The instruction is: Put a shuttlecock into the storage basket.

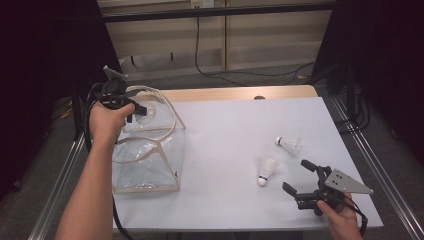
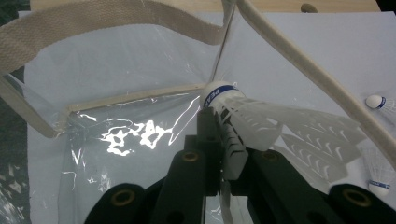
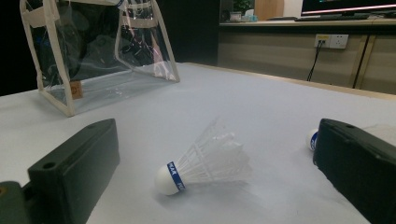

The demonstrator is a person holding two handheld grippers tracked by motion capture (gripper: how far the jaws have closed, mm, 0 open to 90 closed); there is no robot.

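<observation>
Your left gripper hangs over the open mouth of the clear plastic tote bag with cream webbing trim and handles, which stands on the left part of the white-covered table. In the left gripper view its jaws are nearly closed and pinch a white plastic-skirted shuttlecock with a blue band round its cork by the skirt, cork end pointing away from you toward the bag's opening. That shuttlecock is above the bag, not yet lying in it. Through the bag's clear walls you see only glare and the table beneath; whether anything lies inside cannot be told.

Your right gripper sits low at the table's near right, jaws spread wide with nothing between the pads. Just ahead of them a second white shuttlecock lies on its side, cork toward you; in the right gripper view it rests between the two jaws without touching either. A third white shuttlecock lies a little farther back and to the right, near the second but apart from it.
</observation>
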